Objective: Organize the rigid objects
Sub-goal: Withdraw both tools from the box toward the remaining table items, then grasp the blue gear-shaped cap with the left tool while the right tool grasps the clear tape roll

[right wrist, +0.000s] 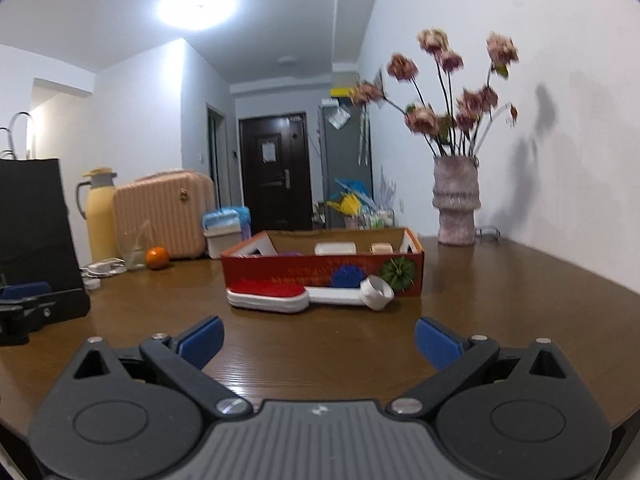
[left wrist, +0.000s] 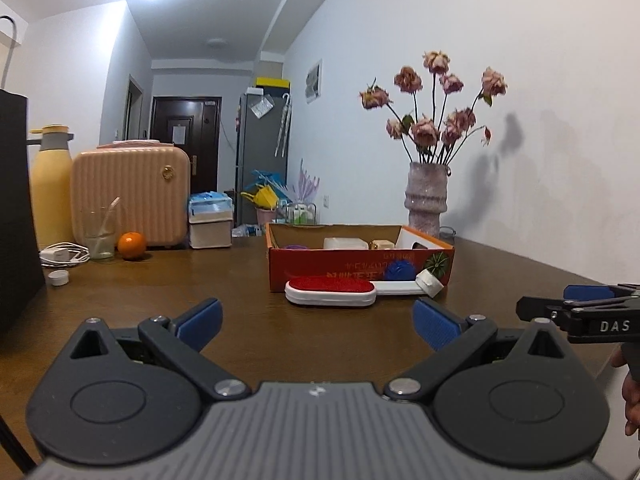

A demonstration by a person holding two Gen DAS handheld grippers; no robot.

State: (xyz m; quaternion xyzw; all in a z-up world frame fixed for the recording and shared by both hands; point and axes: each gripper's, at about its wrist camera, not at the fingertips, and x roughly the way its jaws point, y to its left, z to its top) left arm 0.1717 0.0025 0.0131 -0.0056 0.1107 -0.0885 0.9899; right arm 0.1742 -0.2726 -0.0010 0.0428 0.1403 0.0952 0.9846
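Our left tongs (left wrist: pixel 318 322) and right tongs (right wrist: pixel 319 340) spread wide, empty, red lint brush (left wrist: pixel 330 290) at twelve o'clock on table (left wrist: pixel 200 280), red box (left wrist: pixel 360 266) behind holding white case (left wrist: pixel 345 243)

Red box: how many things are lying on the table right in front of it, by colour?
In front of the red box:
Red and white: 1, the brush
Blue: 1, the spiky ball
White: 1, the roll
Total: 3
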